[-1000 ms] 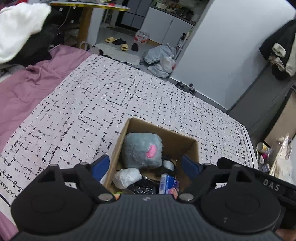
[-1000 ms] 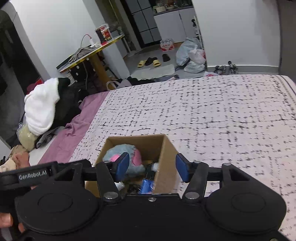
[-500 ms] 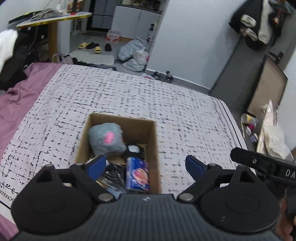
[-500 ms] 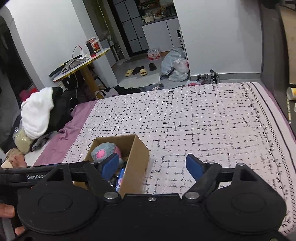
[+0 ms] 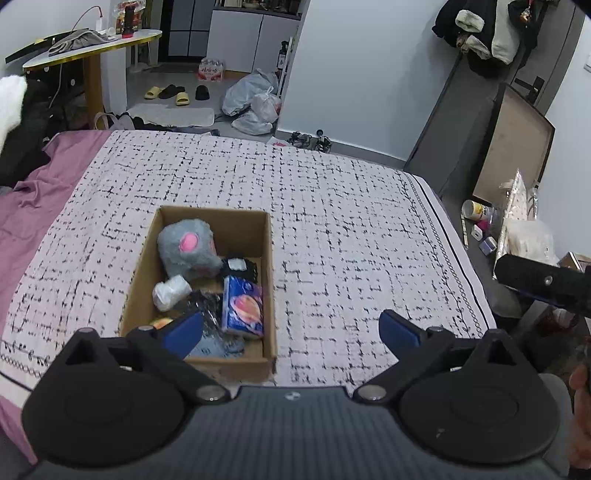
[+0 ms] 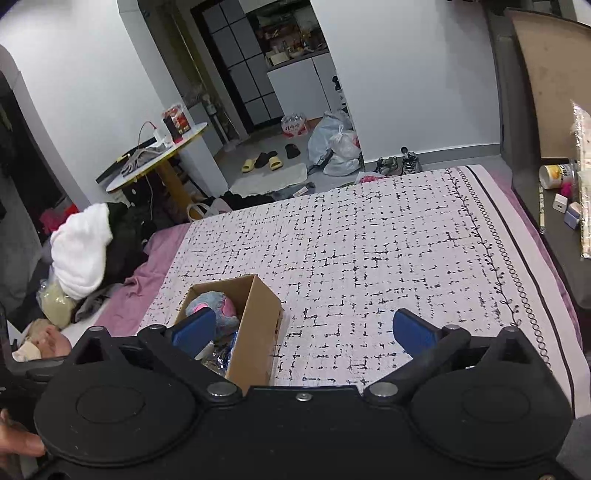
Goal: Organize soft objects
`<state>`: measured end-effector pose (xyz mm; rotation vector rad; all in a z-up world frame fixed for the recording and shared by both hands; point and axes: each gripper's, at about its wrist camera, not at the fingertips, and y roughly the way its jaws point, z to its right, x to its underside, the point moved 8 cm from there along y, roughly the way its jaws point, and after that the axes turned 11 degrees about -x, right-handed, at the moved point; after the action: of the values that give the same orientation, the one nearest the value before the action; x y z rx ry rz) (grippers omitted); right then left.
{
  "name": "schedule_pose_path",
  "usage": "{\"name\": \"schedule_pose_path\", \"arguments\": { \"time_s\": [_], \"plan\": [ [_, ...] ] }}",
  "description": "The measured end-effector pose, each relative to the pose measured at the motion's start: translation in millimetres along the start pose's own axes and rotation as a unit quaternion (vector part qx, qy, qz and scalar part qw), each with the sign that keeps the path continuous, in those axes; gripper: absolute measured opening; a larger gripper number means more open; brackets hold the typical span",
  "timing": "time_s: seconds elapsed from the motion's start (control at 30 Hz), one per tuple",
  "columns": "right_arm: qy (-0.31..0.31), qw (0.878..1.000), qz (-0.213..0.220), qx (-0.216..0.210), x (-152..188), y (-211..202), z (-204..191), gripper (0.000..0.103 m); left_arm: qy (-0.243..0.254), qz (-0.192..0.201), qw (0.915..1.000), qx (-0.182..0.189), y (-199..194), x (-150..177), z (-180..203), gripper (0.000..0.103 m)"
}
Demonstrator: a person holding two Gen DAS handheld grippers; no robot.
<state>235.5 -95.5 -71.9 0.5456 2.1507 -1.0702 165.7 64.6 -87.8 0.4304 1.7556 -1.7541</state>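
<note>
Bed, patterned quilt (image 5: 332,206). Both my tools, left (image 5: 291,328) and right (image 6: 303,328), wide open, empty. Grey plush (image 5: 188,251) in box (image 5: 269,258): light, squashy; pinch mid-body.

A bed (image 5: 332,206) fills the middle, spread with a white blanket (image 6: 369,251) crossed by black dashes; a mauve sheet (image 5: 33,206) shows along its left side. Beyond its far edge the grey floor holds yellow slippers (image 5: 166,94), black slippers (image 6: 275,155), a pale mat (image 5: 173,112), tied plastic bags (image 5: 255,105) and a pair of sneakers (image 6: 397,166). A round counter (image 6: 162,158) with a yellow rim and leg stands by the wall, carrying a red box (image 6: 176,120) and a grey cloth. White and black clothes (image 6: 88,247) are heaped left of the bed. Dark coats (image 5: 480,33) hang high on the right, above a leaning brown board (image 5: 517,147). A yellow-labelled tub (image 6: 552,176) lies beside the bed.
</note>
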Motion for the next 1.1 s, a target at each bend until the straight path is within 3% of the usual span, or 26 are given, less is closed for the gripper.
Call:
{"name": "schedule_pose_path", "arguments": {
  "time_s": [0.5, 1.1],
  "plan": [
    [0.007, 1.0, 0.01, -0.007, 16.6, -47.9, 13.0, 0.103, 0.027, 0.026, 0.9993, -0.001, -58.2, 11.9, 31.5, 0.102],
    [-0.021, 1.0, 0.02, -0.009, 35.6, -88.9, -4.4, 0.103, 0.023, 0.047, 0.9985, -0.016, -99.2, 38.3, 41.8, 0.102]
  ]
}}
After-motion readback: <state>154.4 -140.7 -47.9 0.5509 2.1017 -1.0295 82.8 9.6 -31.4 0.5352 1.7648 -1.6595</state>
